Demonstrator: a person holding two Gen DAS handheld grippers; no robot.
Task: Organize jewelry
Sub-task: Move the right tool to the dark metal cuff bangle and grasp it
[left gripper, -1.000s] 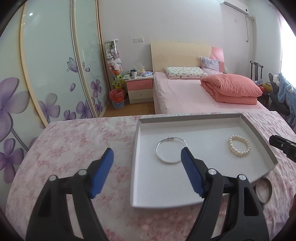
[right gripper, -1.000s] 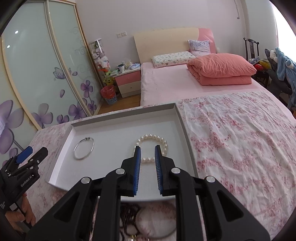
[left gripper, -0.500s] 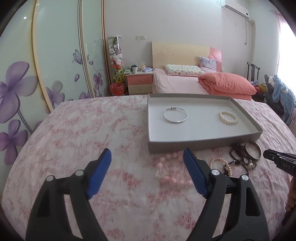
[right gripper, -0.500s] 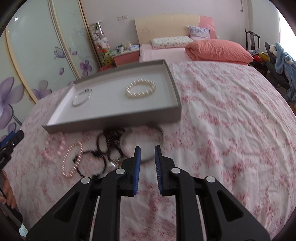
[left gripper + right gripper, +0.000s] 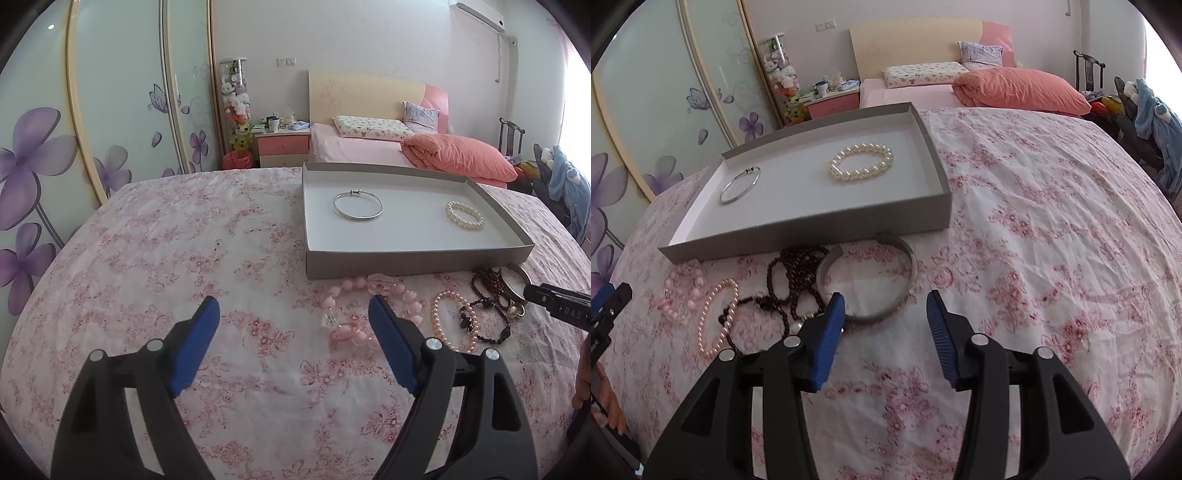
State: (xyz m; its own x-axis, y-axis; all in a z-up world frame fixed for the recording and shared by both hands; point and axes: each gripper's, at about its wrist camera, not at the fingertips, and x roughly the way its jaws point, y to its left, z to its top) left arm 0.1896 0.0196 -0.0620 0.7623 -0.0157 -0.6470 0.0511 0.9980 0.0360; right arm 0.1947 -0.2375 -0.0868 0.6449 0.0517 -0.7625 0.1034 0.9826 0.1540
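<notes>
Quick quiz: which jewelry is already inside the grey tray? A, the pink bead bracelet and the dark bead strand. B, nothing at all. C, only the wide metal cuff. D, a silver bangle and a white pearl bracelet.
D: the silver bangle and white pearl bracelet lie inside the grey tray; the other pieces lie on the bedspread in front of it.

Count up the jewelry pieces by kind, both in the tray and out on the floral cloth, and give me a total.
Metal bangles: 2, thin silver bangle in the tray, wide silver cuff on the cloth.
Pearl bracelets: 2, white pearl bracelet in the tray, pink pearl strand on the cloth.
Pink bead bracelet: 1.
Dark bead strands: tangled, at least 1.
Total: at least 6.
</notes>
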